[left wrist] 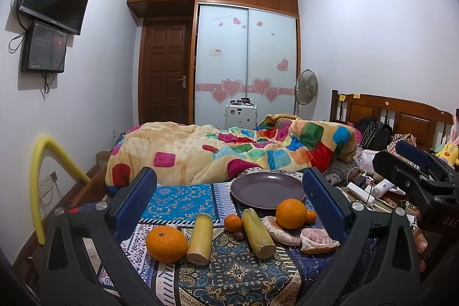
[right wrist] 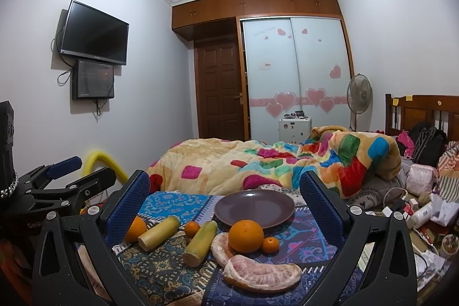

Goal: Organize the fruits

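While the round purple plate (right wrist: 254, 208) sits bare on the patterned cloth (left wrist: 229, 274), nothing is picked yet. The big round orange (right wrist: 245, 236) lies just before the plate. Both the left claw (left wrist: 229, 204) and right claw (right wrist: 224, 204) hover wide open, holding nothing. Next, I think, one must reach down for fruit.

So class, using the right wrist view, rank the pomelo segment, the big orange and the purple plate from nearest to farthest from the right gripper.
1. Pomelo segment: nearest, low centre.
2. Big orange: behind it, mid-cloth.
3. Purple plate: farthest, towards the bed.
Right gripper open.
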`<state>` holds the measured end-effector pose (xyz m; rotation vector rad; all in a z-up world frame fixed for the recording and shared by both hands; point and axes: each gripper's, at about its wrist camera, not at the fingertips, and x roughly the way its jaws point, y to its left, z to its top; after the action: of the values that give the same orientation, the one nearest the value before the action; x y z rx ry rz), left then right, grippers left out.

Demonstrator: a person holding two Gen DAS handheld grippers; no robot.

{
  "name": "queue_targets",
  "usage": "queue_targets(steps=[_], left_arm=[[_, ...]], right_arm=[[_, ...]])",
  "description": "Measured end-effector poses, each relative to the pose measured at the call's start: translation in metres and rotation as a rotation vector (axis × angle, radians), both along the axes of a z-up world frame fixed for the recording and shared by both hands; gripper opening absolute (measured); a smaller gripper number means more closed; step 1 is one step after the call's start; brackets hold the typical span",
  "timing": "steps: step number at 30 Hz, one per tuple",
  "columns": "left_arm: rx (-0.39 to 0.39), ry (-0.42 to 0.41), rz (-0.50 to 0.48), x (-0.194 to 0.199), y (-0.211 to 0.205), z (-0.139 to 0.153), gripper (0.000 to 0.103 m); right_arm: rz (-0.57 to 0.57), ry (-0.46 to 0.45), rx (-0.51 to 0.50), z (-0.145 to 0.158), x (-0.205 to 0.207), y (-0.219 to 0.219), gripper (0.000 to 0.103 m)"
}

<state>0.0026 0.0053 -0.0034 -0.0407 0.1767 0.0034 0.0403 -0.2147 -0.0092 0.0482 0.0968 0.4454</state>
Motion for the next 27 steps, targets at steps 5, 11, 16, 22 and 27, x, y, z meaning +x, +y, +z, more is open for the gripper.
queue_targets(steps=[5, 11, 16, 22, 27], left_arm=[[-0.002, 0.000, 0.003, 0.0001, 0.0004, 0.0007, 0.103], [-0.002, 0.000, 0.002, -0.0002, 0.0004, 0.0006, 0.103], [-0.003, -0.001, 0.001, -0.0009, 0.0000, 0.0005, 0.103], [-0.003, -0.001, 0.003, -0.0009, 0.0001, 0.0004, 0.103], [-0.003, -0.001, 0.002, -0.0010, -0.0003, 0.0004, 0.103]], right_arm=[[-0.002, 0.000, 0.000, -0.0005, 0.0004, 0.0008, 0.103], [-0.001, 0.000, 0.002, -0.0006, 0.0009, -0.0006, 0.103], [-0.002, -0.001, 0.005, -0.0004, 0.0006, -0.0011, 0.103], [0.000, 0.001, 0.005, 0.0006, 0.0006, -0.0012, 0.103], [0.001, 0.002, 0.004, 0.0011, 0.0012, -0.0010, 0.103]])
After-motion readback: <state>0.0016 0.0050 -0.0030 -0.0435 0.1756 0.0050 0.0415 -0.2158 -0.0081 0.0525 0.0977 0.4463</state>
